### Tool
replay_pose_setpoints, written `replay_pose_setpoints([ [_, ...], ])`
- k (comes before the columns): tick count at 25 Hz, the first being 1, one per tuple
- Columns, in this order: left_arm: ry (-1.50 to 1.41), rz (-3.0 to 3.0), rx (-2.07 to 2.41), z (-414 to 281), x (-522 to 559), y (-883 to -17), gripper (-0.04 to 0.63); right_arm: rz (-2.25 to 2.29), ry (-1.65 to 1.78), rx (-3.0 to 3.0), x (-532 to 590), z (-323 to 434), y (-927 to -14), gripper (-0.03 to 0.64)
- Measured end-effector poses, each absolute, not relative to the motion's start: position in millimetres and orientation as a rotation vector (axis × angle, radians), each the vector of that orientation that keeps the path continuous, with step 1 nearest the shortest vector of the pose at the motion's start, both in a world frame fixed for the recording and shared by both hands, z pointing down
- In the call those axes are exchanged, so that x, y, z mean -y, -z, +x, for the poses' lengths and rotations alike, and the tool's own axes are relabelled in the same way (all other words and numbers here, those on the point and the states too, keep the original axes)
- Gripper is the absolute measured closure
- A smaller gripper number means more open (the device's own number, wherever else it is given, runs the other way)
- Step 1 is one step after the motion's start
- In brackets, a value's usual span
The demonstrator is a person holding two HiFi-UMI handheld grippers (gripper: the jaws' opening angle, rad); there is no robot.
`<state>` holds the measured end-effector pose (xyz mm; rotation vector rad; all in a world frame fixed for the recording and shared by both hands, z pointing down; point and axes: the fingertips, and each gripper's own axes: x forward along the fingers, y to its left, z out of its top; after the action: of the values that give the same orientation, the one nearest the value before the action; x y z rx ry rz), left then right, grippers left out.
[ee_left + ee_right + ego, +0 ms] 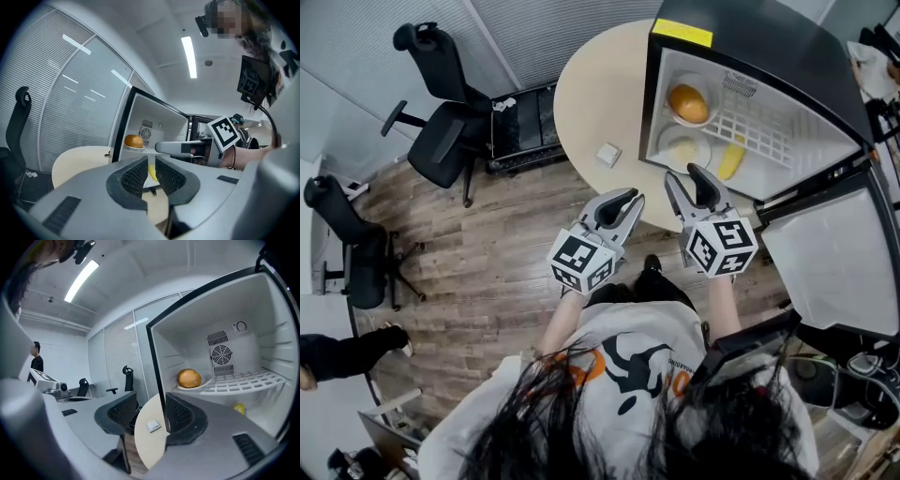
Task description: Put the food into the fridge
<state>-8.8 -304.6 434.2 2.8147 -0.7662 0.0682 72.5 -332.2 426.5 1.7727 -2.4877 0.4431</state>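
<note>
The small fridge [750, 42] stands open on the round table [595, 89]. On its wire shelf [759, 127] a round orange food [688, 103] sits on a white plate. Below are a second plate [682, 150] with something pale on it and a yellow piece [731, 161]. My right gripper [682, 174] hovers at the fridge mouth, open with nothing between its pads. In the right gripper view the orange food [189, 378] lies ahead and to the right. My left gripper [630, 210] hangs beside the right one over the table edge, jaws a narrow gap apart and empty.
A small white square thing [608, 155] lies on the table left of the fridge. The fridge door [834, 267] swings out to the right. Two black office chairs [441, 141] [347, 244] stand on the wooden floor at left. A person's leg [342, 354] shows at the lower left.
</note>
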Motion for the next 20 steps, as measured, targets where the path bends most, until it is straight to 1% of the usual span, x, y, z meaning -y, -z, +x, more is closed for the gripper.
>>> replay_pose_setpoints([
  [5, -0.079, 2.798, 0.741, -21.3, 277.2, -443.1, 0.545, 1.803, -0.484, 2.449, 300.2, 62.1, -439.9, 0.462],
  [14, -0.105, 2.774, 0.677, -18.6, 235.6, -457.0, 0.545, 1.82, -0.615, 2.375, 241.5, 53.1, -469.3, 0.511],
  [20, -0.125, 2.778, 0.642, -4.2, 210.7, -459.3, 0.545, 1.84, -0.654, 2.349, 217.0, 66.1, -478.0, 0.532],
])
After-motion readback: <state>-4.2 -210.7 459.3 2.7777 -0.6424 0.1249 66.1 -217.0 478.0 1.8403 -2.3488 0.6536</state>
